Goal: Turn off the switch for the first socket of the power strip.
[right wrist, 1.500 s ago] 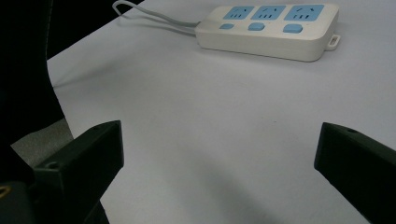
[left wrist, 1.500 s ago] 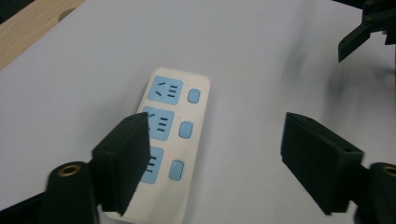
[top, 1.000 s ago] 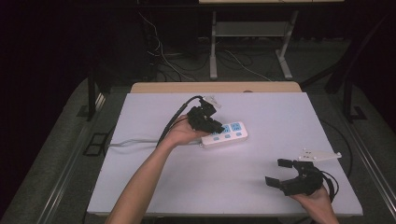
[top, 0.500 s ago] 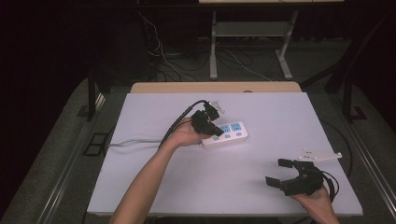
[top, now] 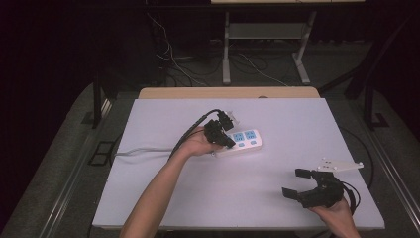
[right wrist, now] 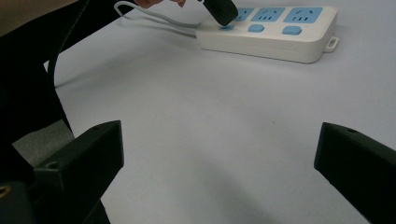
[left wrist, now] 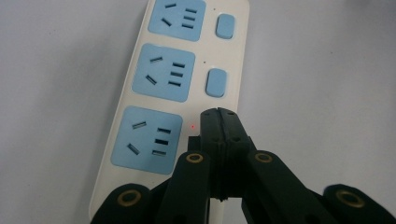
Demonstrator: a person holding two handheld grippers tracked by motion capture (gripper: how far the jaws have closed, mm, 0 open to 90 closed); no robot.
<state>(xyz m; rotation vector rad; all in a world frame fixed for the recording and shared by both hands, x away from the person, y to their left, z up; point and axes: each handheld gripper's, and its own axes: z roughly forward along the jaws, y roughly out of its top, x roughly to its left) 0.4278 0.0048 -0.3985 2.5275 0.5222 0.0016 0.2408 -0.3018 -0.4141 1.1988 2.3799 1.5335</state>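
Glossy white plastic power strip (left wrist: 196,74) with matt blue faces, smooth matt table (top: 277,198), matt black plastic jaws

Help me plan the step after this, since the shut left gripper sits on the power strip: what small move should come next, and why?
Probably lift the left gripper straight up. Its jaws are shut, their tip on the power strip where the third switch would be, and a red light glows beside it, so the press looks done.

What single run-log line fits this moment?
left gripper: shut, tip on power strip by nearest switch | right gripper: open, idle near table edge
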